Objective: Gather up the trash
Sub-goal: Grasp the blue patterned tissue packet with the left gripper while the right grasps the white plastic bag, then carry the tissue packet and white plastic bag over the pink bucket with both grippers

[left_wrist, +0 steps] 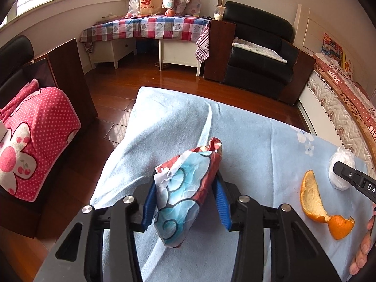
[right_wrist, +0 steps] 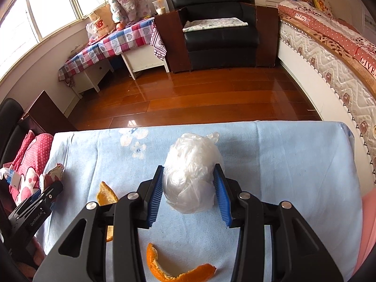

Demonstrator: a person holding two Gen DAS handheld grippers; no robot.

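— Two bits of trash are in hand, I'd say. See the left tool point(left_wrist: 185, 202)? Its blue pads are clamped on that crumpled wrapper point(left_wrist: 185, 188), the red and blue one, which tilts up off the blue cloth point(left_wrist: 258, 141) on the tabletop.

— And the right tool point(right_wrist: 190, 195)?

— Its fingers point(right_wrist: 155, 197) stand either side of the balled plastic bag point(right_wrist: 191, 174). Both pads look to be touching it, though I cannot tell how firmly they squeeze; soft film like that gives.

— So what makes a good job of it?

— Close gently until the bag dents, then lift straight up, I reckon. Squeeze too little and it slips out; it seems light and slick.

— The peel is left, then?

— Yes. One curl of orange peel point(right_wrist: 178, 270) lies just under the right tool, nearer the edge, and another piece point(right_wrist: 107, 196) sits beside its left finger, partly hidden. Best not to drag the bag across them.

— Where does it all go?

— No bin shows from either view.
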